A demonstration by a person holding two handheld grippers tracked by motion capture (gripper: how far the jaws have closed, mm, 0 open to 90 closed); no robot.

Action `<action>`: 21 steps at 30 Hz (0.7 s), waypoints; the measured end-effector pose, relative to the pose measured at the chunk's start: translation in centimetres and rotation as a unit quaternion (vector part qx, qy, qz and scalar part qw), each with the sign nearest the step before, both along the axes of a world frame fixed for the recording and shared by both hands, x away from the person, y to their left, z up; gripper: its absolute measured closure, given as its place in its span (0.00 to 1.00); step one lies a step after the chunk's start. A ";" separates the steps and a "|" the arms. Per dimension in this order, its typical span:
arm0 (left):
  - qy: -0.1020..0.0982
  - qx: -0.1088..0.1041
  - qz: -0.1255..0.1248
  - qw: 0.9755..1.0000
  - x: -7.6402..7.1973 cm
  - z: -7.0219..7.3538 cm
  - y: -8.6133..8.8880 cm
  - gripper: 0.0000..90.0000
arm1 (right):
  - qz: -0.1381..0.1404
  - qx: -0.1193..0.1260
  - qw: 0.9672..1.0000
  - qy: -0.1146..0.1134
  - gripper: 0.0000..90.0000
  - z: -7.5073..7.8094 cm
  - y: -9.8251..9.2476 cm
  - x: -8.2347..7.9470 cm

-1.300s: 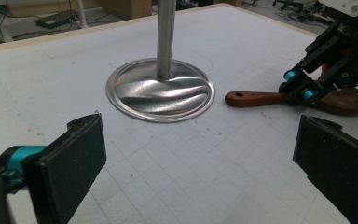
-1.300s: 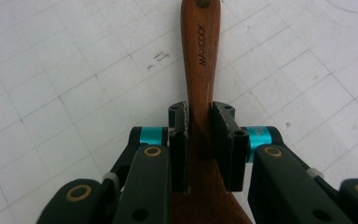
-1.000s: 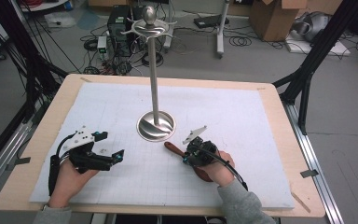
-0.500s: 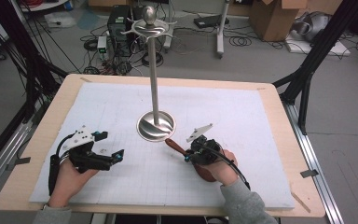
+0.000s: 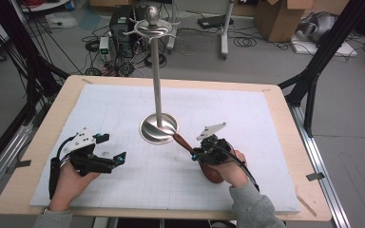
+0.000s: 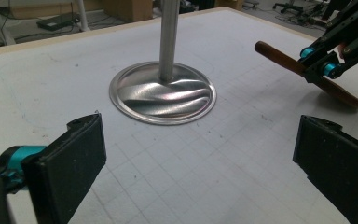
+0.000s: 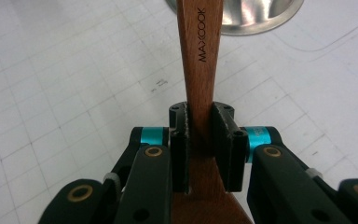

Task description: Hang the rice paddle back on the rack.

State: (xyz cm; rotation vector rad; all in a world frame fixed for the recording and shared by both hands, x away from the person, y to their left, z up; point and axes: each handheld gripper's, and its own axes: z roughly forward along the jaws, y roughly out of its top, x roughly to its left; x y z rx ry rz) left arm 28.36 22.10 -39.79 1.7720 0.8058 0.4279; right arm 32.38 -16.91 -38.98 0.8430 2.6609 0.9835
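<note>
Right gripper (image 5: pixel 197 154) risen slightly; jaws clamped on wooden spoon (image 7: pixel 199 70) handle. Left gripper (image 5: pixel 116 159) jaws wide, empty.

Wooden spoon (image 7: pixel 199 56) smooth, matt (branded); stand (image 6: pixel 163 93) of glossy brushed metal.

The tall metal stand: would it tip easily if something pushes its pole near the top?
Probably it could tip: the stand has a tall thin pole, so a high push has much leverage. Its wide round base lies flat on the table, which should resist light bumps. Smooth metal may slide first.
</note>
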 end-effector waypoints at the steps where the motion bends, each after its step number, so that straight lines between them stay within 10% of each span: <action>1: -0.001 -0.001 0.001 1.000 0.0 0.0 0.0 0.03 | -0.002 0.002 1.000 -0.001 0.86 0.1 -0.1 0.0; 21: -0.005 -0.002 0.000 1.000 -0.2 0.4 0.0 0.03 | -0.012 0.062 0.996 -0.056 0.86 2.7 -2.7 -0.4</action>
